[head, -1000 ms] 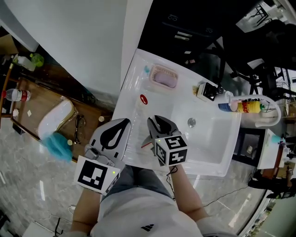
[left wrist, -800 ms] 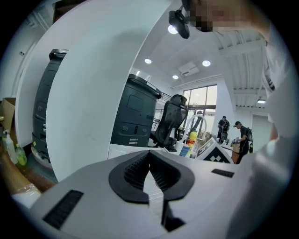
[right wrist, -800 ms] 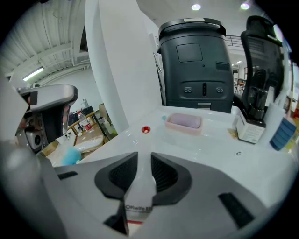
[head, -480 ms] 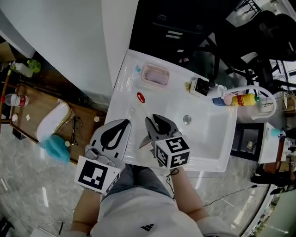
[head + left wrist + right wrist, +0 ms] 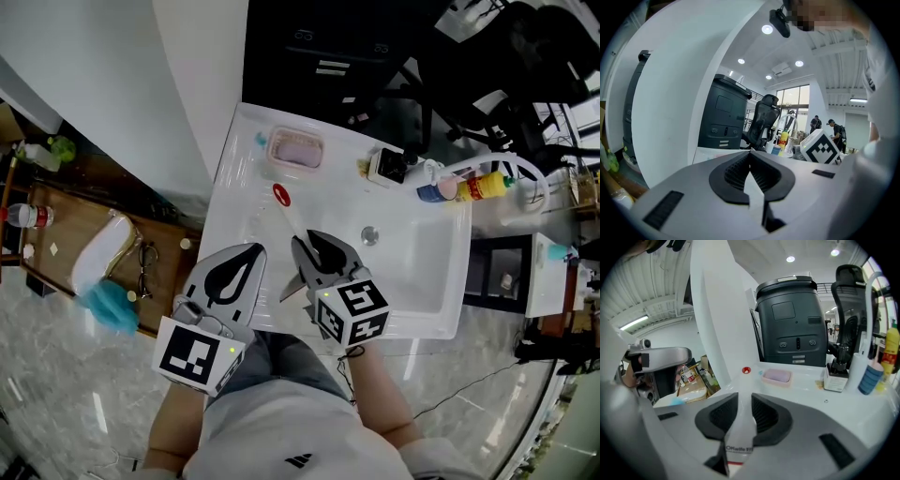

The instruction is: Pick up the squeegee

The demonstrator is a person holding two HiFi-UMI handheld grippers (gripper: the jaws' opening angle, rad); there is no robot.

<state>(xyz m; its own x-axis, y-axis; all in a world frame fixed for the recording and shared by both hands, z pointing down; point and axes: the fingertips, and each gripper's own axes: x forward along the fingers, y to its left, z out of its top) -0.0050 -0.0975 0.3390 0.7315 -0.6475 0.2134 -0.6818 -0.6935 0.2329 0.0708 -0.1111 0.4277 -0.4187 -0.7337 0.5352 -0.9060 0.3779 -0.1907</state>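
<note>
The squeegee [image 5: 287,214] is a thin white shaft with a red end [image 5: 746,370]. It slants over the left deck of the white sink [image 5: 427,291]. My right gripper [image 5: 307,240] is shut on its printed white handle [image 5: 738,434], and the red end points away from me. In the right gripper view the handle fills the gap between the ribbed pads [image 5: 765,414]. My left gripper [image 5: 251,249] hovers just left of it, shut, with nothing in it. The left gripper view shows the jaw tips [image 5: 750,155] meeting.
A pink soap dish [image 5: 296,150] sits at the sink's far left corner, and a small black-and-white box [image 5: 389,167] is beside it. Bottles [image 5: 483,187] and a white tap stand at the far right. A dark cabinet [image 5: 794,324] stands behind. A wooden tray [image 5: 89,234] lies on the floor at the left.
My right gripper has risen with the squeegee in its grip. The sink and everything on it have slid left and up in the head view. My left gripper stays shut beside it.
</note>
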